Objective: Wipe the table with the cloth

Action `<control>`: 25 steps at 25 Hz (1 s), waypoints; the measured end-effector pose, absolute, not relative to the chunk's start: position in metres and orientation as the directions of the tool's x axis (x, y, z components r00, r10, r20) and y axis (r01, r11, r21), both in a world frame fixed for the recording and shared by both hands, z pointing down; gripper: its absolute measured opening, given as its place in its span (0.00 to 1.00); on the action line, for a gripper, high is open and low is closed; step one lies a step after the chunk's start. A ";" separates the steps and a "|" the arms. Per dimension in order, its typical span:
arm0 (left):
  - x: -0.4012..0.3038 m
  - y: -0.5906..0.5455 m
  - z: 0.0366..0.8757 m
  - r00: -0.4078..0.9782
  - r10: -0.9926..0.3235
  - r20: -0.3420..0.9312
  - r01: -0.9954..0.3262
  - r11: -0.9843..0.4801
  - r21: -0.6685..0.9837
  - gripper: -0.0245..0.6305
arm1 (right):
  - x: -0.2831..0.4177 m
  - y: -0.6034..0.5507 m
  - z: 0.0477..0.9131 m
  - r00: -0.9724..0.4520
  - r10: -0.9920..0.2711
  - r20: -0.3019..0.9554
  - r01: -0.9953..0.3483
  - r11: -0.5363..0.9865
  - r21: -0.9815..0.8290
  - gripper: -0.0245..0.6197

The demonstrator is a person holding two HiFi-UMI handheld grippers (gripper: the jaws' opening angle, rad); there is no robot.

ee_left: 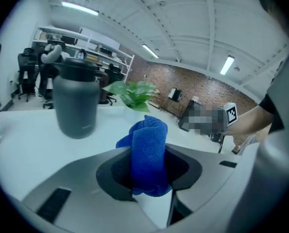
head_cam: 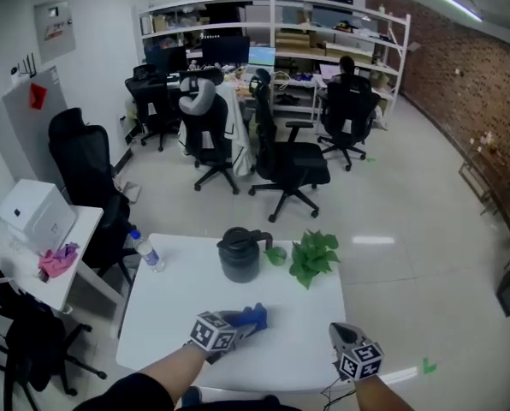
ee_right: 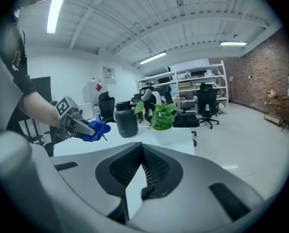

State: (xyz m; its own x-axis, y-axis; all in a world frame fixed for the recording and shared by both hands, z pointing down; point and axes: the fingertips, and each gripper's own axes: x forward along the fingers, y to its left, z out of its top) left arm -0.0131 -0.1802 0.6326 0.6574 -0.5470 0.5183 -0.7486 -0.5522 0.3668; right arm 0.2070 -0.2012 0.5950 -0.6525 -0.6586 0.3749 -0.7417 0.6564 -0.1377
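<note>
A blue cloth (head_cam: 255, 317) is bunched between the jaws of my left gripper (head_cam: 238, 325), held just above the near part of the white table (head_cam: 178, 315). In the left gripper view the cloth (ee_left: 148, 144) fills the gap and both pads press on it. My right gripper (head_cam: 339, 332) hovers over the table's near right corner, apart from the cloth. Its jaws (ee_right: 142, 152) are shut with nothing between them. From the right gripper view, the left gripper (ee_right: 88, 128) and the cloth (ee_right: 98, 128) show at the left.
A dark grey jug (head_cam: 240, 255) and a green potted plant (head_cam: 313, 255) stand at the table's far middle, and a water bottle (head_cam: 148, 253) at its far left corner. A side table (head_cam: 84, 229) with a white box and office chairs (head_cam: 285, 165) stand beyond.
</note>
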 end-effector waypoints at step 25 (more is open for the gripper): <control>-0.433 0.133 0.765 0.124 -0.608 0.784 -0.992 -0.070 0.102 0.25 | -0.316 -0.037 0.638 -0.883 0.001 0.469 -0.071 0.988 -0.135 0.06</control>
State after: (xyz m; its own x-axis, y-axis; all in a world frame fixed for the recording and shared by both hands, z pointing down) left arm -0.4326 0.1327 0.7651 0.1235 -0.6080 0.7843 -0.9923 -0.0705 0.1016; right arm -0.3162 -0.0373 0.6380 -0.8834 0.0006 0.4686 -0.0712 0.9882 -0.1353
